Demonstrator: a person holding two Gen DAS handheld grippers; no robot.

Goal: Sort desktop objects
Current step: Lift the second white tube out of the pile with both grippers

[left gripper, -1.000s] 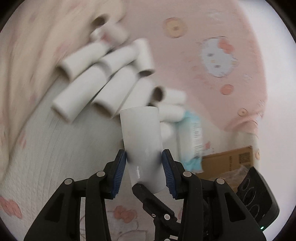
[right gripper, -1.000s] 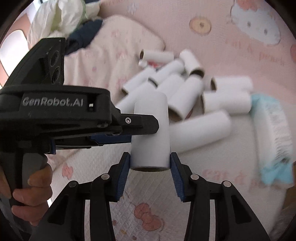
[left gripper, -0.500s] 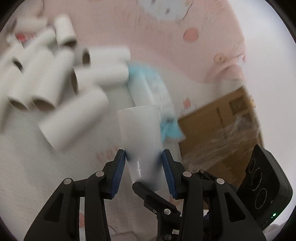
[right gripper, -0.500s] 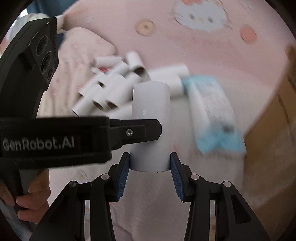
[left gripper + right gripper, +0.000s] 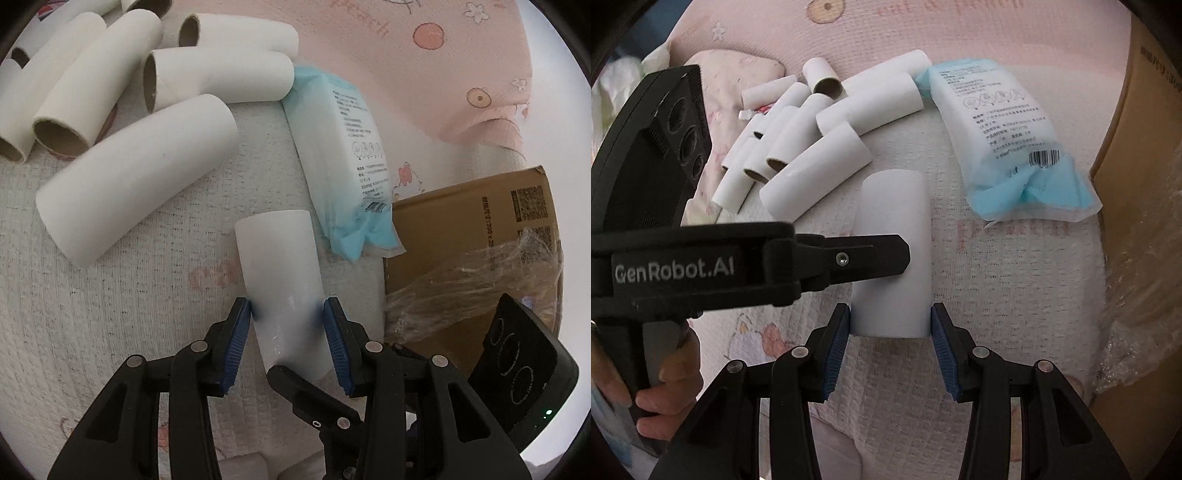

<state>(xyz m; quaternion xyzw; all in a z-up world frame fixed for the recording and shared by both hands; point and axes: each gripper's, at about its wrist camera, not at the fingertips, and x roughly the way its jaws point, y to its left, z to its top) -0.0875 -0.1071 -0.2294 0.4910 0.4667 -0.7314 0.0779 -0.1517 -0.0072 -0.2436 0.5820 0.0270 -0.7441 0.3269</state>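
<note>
Gripping: both tongs were clamped on one white cardboard tube [image 5: 282, 291], each pair from its own side.
Left tongs: the left tongs [image 5: 288, 325] pressed their blue pads [image 5: 236, 343] against the tube's two sides, near its lower end.
Right tongs: the right tongs [image 5: 890, 330] squeezed the same tube [image 5: 894, 236] at its near open rim; the left tongs' black finger [image 5: 864, 258] crossed the tube just beyond them, coming in from the left.
Tube: it stood out ahead of each pair of tongs, tilted, above a white waffle-textured blanket [image 5: 110, 295].
Hand: a person's hand [image 5: 665, 384] gripped the left tool's handle, low and to the left of the right tongs.
Pile: a heap of loose white cardboard tubes [image 5: 140, 99] lay on the blanket ahead and to the left of the left tongs; in the right wrist view the same heap [image 5: 812, 147] sat ahead-left, well apart from the held tube.
Packet: a soft white-and-blue plastic packet [image 5: 343, 158] with printed text lay ahead and slightly right of both tongs, one end touching a tube of the heap.
Box: a brown cardboard box [image 5: 480, 229] with crinkled clear film [image 5: 461, 291] on it stood to the right of the tongs, beside the packet's blue end.
Cover: a pink printed bed cover [image 5: 923, 33] lay beyond the heap and the packet.
</note>
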